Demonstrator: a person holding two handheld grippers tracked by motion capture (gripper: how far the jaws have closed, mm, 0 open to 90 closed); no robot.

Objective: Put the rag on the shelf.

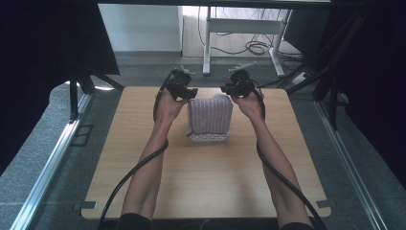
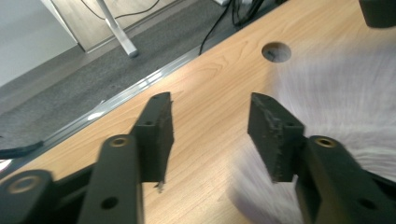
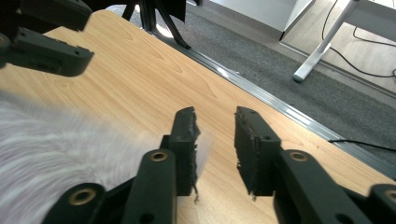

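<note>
A grey-lilac striped cloth (image 1: 209,115) hangs over a white basket (image 1: 208,137) in the middle of the wooden table (image 1: 206,182). My left gripper (image 1: 186,92) is at the cloth's upper left corner and my right gripper (image 1: 228,89) at its upper right corner. In the left gripper view the jaws (image 2: 210,135) stand open over bare wood, and the blurred cloth (image 2: 336,93) lies just to their right. In the right gripper view the jaws (image 3: 217,144) are open with a narrower gap. The blurred cloth (image 3: 56,154) is at their left, its edge close to the left pad.
The table's far edge runs just beyond both grippers, with a round hole (image 2: 276,52) near it. Behind it lie grey carpet, a metal floor rail (image 3: 280,105), white desk legs (image 1: 207,48) and cables. Dark curtains flank the table.
</note>
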